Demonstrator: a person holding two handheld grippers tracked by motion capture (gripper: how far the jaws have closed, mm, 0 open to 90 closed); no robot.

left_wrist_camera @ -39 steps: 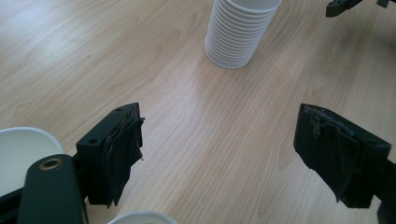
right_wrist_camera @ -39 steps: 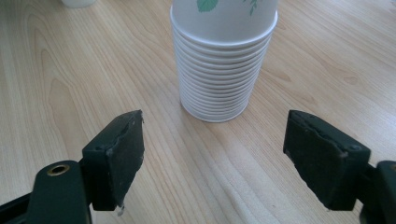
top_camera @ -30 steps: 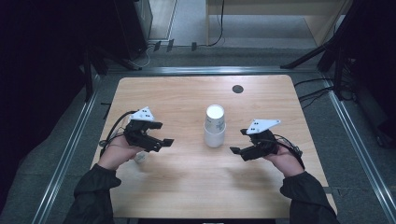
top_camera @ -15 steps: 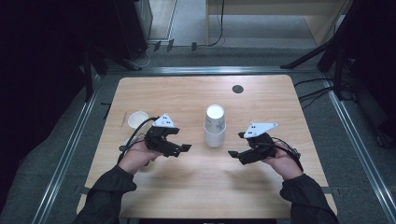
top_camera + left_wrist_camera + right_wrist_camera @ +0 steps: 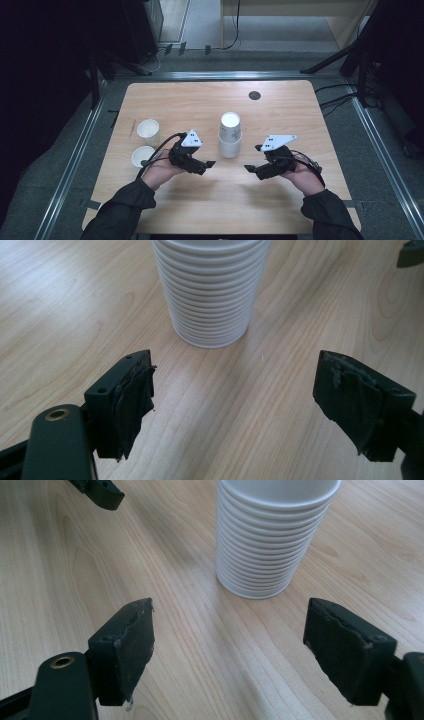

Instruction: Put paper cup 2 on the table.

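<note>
White cup stack (image 5: 230, 135) between both grippers, left gripper (image 5: 209, 163) and right gripper (image 5: 248, 168) spread wide, empty

The stack of cups (image 5: 230, 135) stands mid-table (image 5: 200, 100), two single cups (image 5: 148, 131) well to its left.

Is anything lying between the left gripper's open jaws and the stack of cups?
No. In the left gripper view only bare wooden table separates the left gripper from the stack of cups.
</note>
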